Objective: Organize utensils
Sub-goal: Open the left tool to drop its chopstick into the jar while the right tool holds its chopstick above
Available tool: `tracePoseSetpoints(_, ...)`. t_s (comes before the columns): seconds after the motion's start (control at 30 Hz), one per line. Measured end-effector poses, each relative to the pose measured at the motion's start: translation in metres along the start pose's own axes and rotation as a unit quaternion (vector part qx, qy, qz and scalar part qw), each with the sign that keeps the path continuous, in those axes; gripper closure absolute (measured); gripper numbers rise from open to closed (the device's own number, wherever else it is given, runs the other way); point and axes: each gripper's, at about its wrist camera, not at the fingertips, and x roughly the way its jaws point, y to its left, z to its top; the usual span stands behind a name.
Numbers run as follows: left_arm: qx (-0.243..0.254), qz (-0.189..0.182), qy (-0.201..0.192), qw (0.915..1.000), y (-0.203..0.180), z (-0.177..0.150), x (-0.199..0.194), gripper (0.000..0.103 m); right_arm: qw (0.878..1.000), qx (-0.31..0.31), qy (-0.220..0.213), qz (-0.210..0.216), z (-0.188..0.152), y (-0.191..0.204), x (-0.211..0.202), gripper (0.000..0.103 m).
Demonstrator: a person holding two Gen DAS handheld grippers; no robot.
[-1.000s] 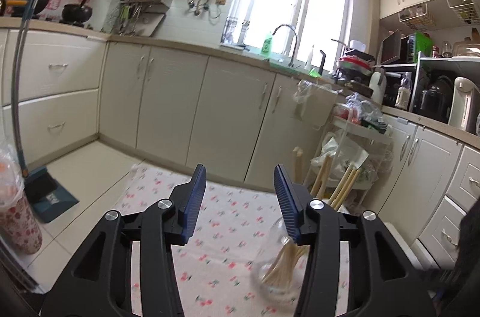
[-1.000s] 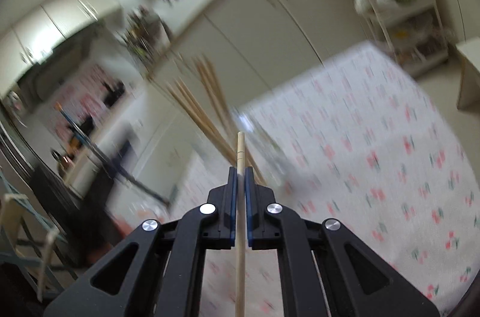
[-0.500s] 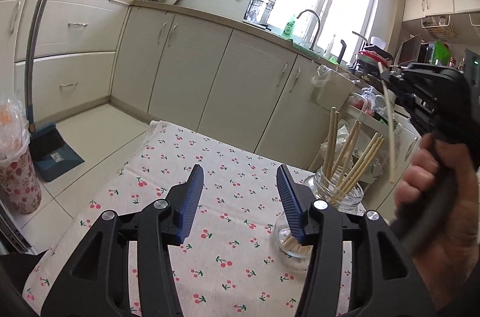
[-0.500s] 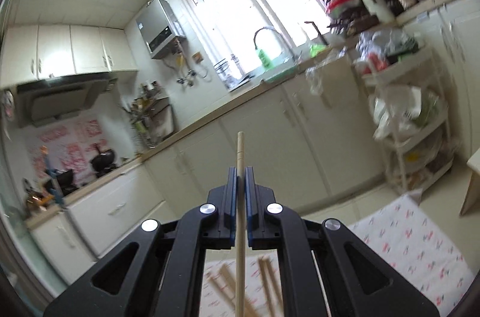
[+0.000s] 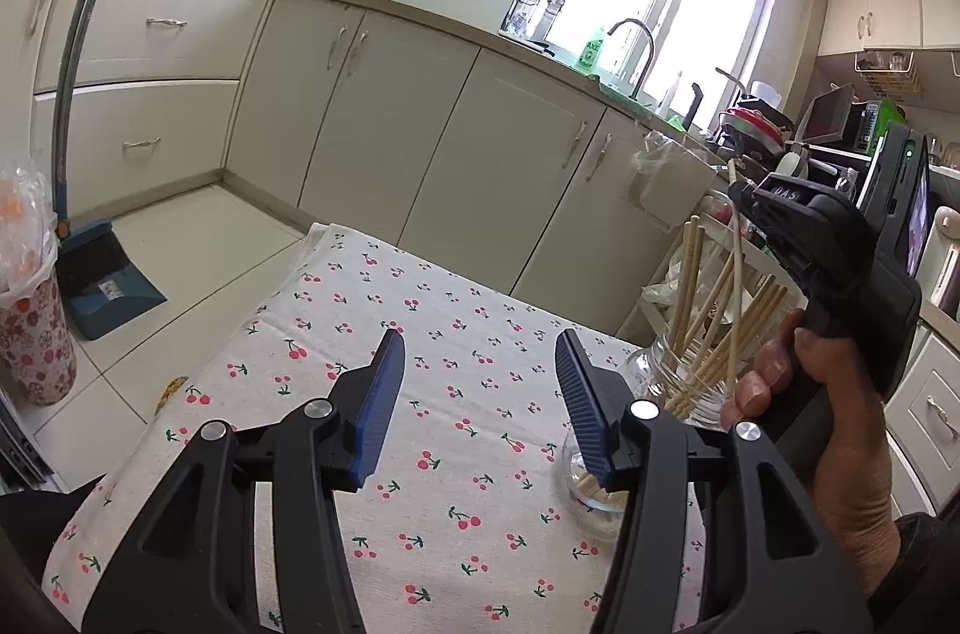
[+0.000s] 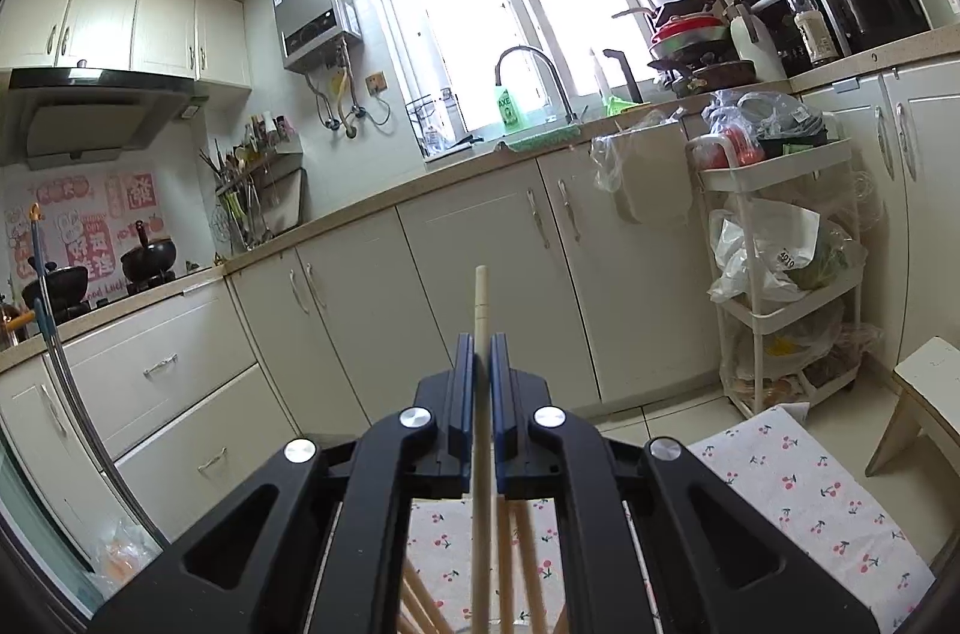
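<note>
My right gripper (image 6: pixel 478 352) is shut on a pale chopstick (image 6: pixel 480 310) held upright; it also shows in the left wrist view (image 5: pixel 737 262), its lower end reaching down into a glass jar (image 5: pixel 672 382) that holds several wooden chopsticks (image 5: pixel 690 286). The right gripper (image 5: pixel 739 194) is above that jar. My left gripper (image 5: pixel 477 364) is open and empty above the cherry-print cloth (image 5: pixel 372 334). A second, lower glass jar (image 5: pixel 591 490) with stick ends in it sits just behind the left gripper's right finger.
The table is covered by the cherry cloth (image 6: pixel 804 490). Cabinets (image 5: pixel 420 142) and a counter with a sink run behind. A white trolley (image 6: pixel 780 274) stands at the right, a stool (image 6: pixel 918 394) beside it, a dustpan (image 5: pixel 102 286) on the floor left.
The right gripper has come lower over the jar, and the chopstick's lower end now reaches into it. The left gripper has tilted down slightly toward the table and stays open.
</note>
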Motion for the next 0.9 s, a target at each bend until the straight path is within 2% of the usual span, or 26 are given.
tracePoseSetpoints(0.37, -0.008, 0.002, 0.002, 1.0000, 0.002, 0.000, 0.004, 0.053, 1.000, 0.000, -0.001, 0.018, -0.006, -0.003, -0.005, 0.097)
tracePoseSetpoints(0.53, -0.010, 0.003, 0.005, 0.9999, 0.003, -0.001, 0.006, 0.053, 0.999, 0.030, 0.006, 0.026, -0.001, -0.014, -0.004, 0.097)
tracePoseSetpoints(0.7, -0.014, 0.002, 0.011, 0.9998, 0.005, -0.002, 0.010, 0.053, 0.998, 0.053, -0.018, 0.032, 0.018, -0.013, -0.005, 0.097)
tracePoseSetpoints(0.8, -0.014, 0.001, 0.011, 0.9998, 0.005, -0.003, 0.010, 0.053, 0.998, 0.043, -0.035, 0.030, 0.027, -0.007, -0.005, 0.097)
tracePoseSetpoints(0.9, -0.018, 0.001, 0.012, 0.9998, 0.006, -0.002, 0.012, 0.053, 0.999, 0.032, -0.029, 0.024, 0.026, -0.004, 0.000, 0.097)
